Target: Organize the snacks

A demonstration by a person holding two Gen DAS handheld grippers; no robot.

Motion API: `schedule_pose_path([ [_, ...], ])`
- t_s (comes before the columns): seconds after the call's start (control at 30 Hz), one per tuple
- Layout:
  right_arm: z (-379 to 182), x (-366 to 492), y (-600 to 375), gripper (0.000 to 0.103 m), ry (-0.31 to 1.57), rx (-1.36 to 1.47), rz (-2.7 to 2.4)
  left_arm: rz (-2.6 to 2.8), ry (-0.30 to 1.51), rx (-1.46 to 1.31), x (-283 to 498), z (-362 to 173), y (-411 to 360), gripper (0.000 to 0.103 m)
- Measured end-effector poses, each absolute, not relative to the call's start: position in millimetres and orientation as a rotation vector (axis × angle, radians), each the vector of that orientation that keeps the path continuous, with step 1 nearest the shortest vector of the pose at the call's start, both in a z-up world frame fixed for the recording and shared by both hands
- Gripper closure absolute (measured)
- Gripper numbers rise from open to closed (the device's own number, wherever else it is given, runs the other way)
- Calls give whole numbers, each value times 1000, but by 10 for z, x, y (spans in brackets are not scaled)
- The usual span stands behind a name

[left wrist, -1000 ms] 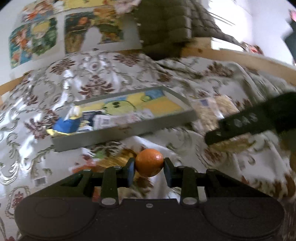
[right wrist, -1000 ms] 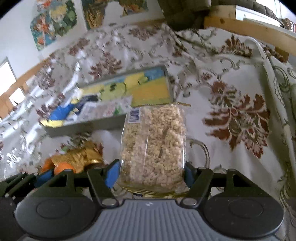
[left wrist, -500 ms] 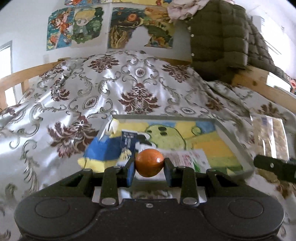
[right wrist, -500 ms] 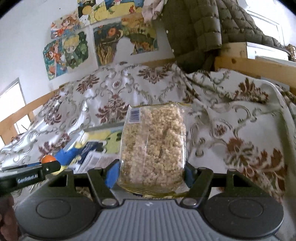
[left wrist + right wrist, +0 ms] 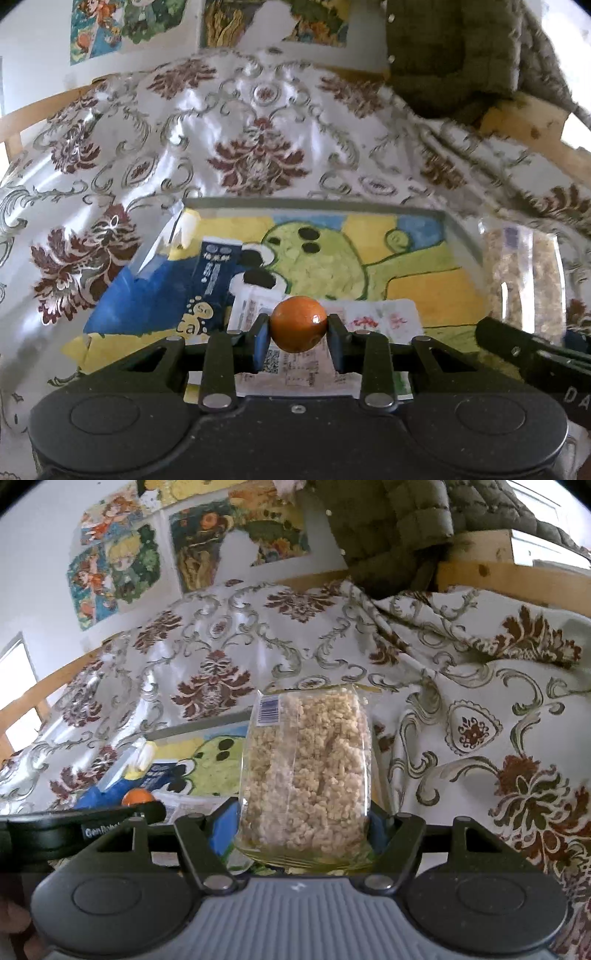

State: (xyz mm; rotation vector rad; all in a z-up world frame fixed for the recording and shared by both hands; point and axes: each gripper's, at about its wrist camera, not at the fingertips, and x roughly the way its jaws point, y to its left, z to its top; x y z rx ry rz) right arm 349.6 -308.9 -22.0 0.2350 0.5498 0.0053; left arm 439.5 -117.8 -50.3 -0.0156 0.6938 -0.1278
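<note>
My left gripper (image 5: 298,334) is shut on a small orange ball-shaped snack (image 5: 298,324) and hovers over the near part of a grey tray (image 5: 314,203) with a painted green-and-yellow bottom. A blue snack bag (image 5: 162,299) and a white packet (image 5: 295,354) lie in the tray. My right gripper (image 5: 304,823) is shut on a clear bag of puffed-rice crisps (image 5: 306,768), held upright beside the tray's right edge. In the right wrist view the orange snack (image 5: 137,796) shows at lower left by the left gripper's finger. The rice bag (image 5: 521,280) shows at the right of the left wrist view.
The tray (image 5: 207,725) rests on a bed with a white satin cover patterned in maroon flowers (image 5: 258,162). A wooden bed rail (image 5: 517,579) and a quilted olive jacket (image 5: 384,520) stand behind. Posters (image 5: 114,568) hang on the wall.
Both grippers have moved forward to the tray with their snacks still held. The left one now hangs over the tray's contents; the right one has come up beside the tray's right edge.
</note>
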Motion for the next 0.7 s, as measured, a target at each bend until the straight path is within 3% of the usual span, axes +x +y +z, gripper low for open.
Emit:
schedule_pose_path([
  [0.7, -429, 3745, -3008, 29, 656, 173, 15, -121, 815, 12, 4513, -657, -1215, 67],
])
